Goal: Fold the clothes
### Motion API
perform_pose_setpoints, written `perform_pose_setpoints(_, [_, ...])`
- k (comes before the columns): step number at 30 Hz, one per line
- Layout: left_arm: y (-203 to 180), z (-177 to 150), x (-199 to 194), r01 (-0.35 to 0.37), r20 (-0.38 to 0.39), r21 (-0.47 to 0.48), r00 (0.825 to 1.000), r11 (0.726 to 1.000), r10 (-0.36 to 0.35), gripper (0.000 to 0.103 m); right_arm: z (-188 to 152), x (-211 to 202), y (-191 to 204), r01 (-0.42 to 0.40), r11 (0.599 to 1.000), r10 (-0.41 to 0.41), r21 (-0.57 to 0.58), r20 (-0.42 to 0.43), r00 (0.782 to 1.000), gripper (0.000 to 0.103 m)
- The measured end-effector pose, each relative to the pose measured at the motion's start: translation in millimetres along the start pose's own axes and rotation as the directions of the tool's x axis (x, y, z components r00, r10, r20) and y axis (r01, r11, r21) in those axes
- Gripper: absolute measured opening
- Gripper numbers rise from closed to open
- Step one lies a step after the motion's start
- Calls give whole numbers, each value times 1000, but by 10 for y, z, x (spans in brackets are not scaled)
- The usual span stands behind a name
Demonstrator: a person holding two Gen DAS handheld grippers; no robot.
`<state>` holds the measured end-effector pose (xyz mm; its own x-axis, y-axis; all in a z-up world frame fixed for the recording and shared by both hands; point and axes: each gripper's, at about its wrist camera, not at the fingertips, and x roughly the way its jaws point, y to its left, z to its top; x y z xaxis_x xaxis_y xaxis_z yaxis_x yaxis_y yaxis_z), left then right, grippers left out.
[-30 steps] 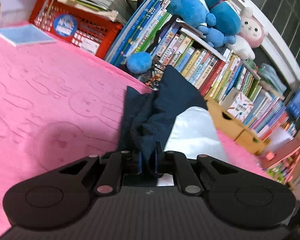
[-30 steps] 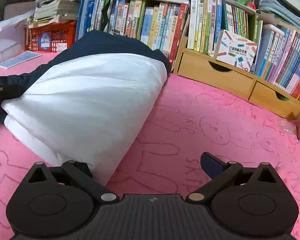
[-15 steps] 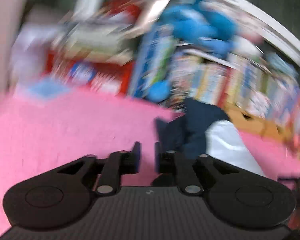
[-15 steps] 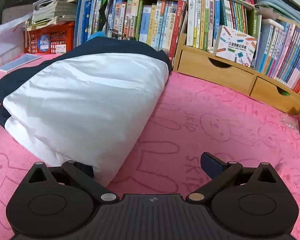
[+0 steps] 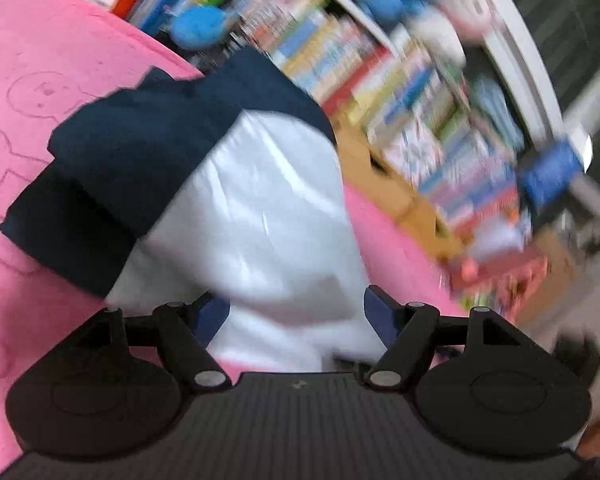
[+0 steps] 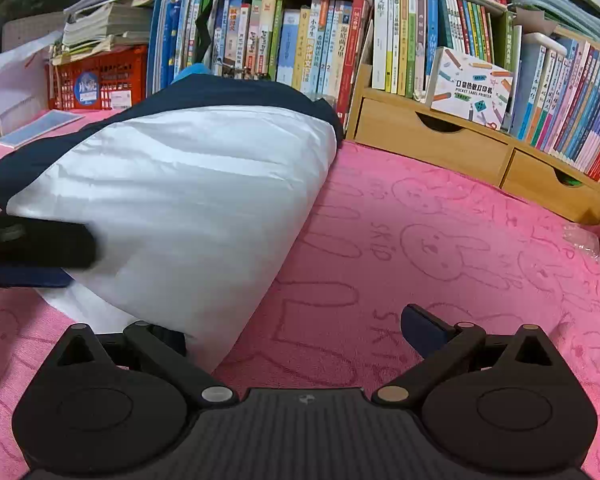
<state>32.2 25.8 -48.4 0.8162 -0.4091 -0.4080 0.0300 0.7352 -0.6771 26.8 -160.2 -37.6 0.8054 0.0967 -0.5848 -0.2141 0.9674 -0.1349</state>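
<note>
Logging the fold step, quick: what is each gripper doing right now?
Left gripper: open, jaws just opened, white part of the garment between them, not pinched.
Right gripper: open, holding nothing.

A pink rabbit-print cover (image 6: 440, 240) is spreading across the surface; packed bookshelves (image 6: 300, 40), wooden drawers (image 6: 432, 140), and a red crate (image 6: 100, 80) are lining the back.

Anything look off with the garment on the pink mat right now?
Nothing stands out. The navy and white garment lies folded on the pink mat, navy sleeve turned over the white panel. Nothing spilled or damaged.
</note>
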Motion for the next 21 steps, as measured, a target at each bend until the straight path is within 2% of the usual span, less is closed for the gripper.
perform_pose_setpoints(1, [7, 28, 4, -11, 33, -25, 999, 1000, 11, 63, 0, 2, -2, 0, 1000, 0, 0, 2, 1000, 103])
perform_pose_setpoints(2, [4, 54, -20, -46, 65, -31, 997, 998, 48, 42, 0, 2, -3, -1, 1000, 1, 0, 2, 1000, 103])
perform_pose_setpoints(4, [61, 129, -91, -101, 119, -55, 987, 993, 107, 15, 0, 4, -4, -2, 1000, 2, 2, 2, 1000, 103])
perform_pose_setpoints(6, [166, 210, -164, -127, 163, -95, 976, 987, 142, 13, 2, 7, -10, -12, 1000, 12, 1, 1, 1000, 103])
perform_pose_setpoints(9, [287, 270, -328, -186, 219, -95, 954, 978, 203, 12, 3, -9, 21, -15, 1000, 16, -20, 11, 1000, 103])
perform_pose_setpoints(13, [407, 254, -478, -251, 253, -89, 930, 964, 266, 12, 2, -21, 51, -14, 999, 15, -36, 21, 1000, 103])
perform_pose_setpoints(15, [442, 227, -543, -298, 274, -82, 911, 951, 309, 12, -1, -22, 41, -17, 999, 18, -31, 23, 1000, 103])
perform_pose_setpoints(18, [486, 205, -592, -330, 269, -80, 902, 941, 339, 12, -28, -120, -52, -19, 1000, 18, 14, 92, 996, 97])
perform_pose_setpoints(19, [498, 211, -596, -346, 253, -80, 900, 935, 355, 12, -54, -191, -92, -10, 1000, 6, 30, 136, 991, 94])
perform_pose_setpoints(21, [506, 229, -580, -371, 228, -79, 897, 926, 378, 13, -95, -255, -101, 32, 999, -33, 6, 156, 987, 91])
